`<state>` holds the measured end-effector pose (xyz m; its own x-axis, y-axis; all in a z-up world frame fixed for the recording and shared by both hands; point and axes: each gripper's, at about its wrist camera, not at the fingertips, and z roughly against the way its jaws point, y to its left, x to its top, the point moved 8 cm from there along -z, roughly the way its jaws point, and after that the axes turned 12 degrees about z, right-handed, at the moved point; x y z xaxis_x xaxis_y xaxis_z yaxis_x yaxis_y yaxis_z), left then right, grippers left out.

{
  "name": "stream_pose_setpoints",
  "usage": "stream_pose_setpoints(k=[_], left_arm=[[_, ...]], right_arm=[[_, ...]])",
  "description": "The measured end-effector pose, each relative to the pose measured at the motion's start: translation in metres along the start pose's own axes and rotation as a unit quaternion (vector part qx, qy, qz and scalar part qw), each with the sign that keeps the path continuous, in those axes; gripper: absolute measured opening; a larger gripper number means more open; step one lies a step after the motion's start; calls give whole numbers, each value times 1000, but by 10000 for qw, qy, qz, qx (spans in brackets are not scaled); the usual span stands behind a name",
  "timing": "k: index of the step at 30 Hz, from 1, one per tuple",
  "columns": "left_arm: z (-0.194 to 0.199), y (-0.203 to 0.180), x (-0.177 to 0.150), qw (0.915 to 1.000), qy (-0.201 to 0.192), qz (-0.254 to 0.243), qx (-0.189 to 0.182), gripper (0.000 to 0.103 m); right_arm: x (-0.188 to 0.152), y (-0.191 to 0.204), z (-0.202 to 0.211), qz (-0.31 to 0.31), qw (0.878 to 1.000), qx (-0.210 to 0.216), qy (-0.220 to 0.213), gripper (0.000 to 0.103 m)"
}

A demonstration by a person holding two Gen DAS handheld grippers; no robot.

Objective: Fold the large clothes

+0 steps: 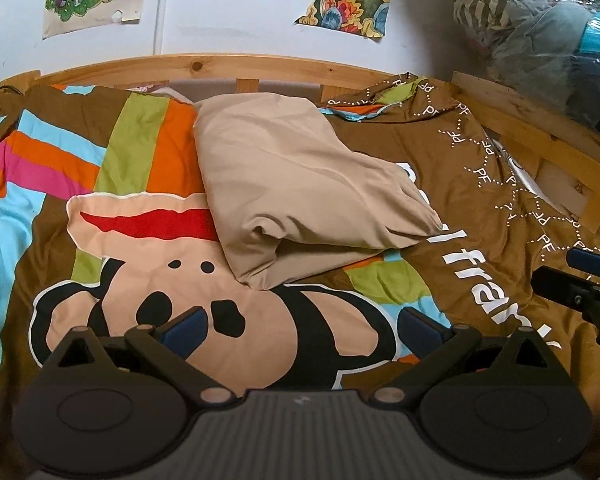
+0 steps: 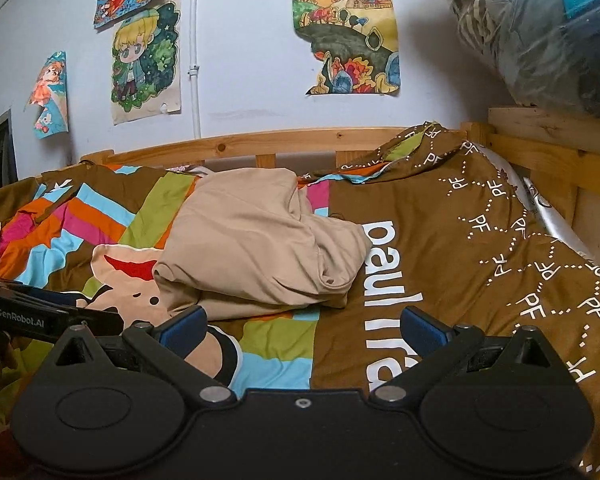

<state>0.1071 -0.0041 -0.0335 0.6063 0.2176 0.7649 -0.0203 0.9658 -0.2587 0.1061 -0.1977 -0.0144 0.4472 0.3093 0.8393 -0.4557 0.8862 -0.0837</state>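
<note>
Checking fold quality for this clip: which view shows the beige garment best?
The left wrist view: the beige garment lies centred, its folded edge facing the camera. The right wrist view shows it smaller, from the side.

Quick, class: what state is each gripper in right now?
Left gripper: open, holding nothing.
Right gripper: open, holding nothing; folded beige fabric garment lies ahead.

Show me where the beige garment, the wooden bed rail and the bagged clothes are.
beige garment (image 1: 296,184): left wrist view, middle of its folded top layer.
wooden bed rail (image 2: 236,144): right wrist view, top bar along the wall.
bagged clothes (image 2: 540,36): right wrist view, clear plastic over the bundle.
</note>
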Motion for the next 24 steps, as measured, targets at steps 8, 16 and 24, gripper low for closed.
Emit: stream_pose_setpoints(k=[8,16,24], left_arm=[[0,0,0,10000,-1,23,-33,102],[1,0,1,10000,-25,28,-49,102],[1,0,1,10000,-23,29,-47,102]], right_arm=[[1,0,0,-3,10000,8,5,102],[0,0,0,-2,10000,8,4,102],[0,0,0,-4,10000,11,4,102]])
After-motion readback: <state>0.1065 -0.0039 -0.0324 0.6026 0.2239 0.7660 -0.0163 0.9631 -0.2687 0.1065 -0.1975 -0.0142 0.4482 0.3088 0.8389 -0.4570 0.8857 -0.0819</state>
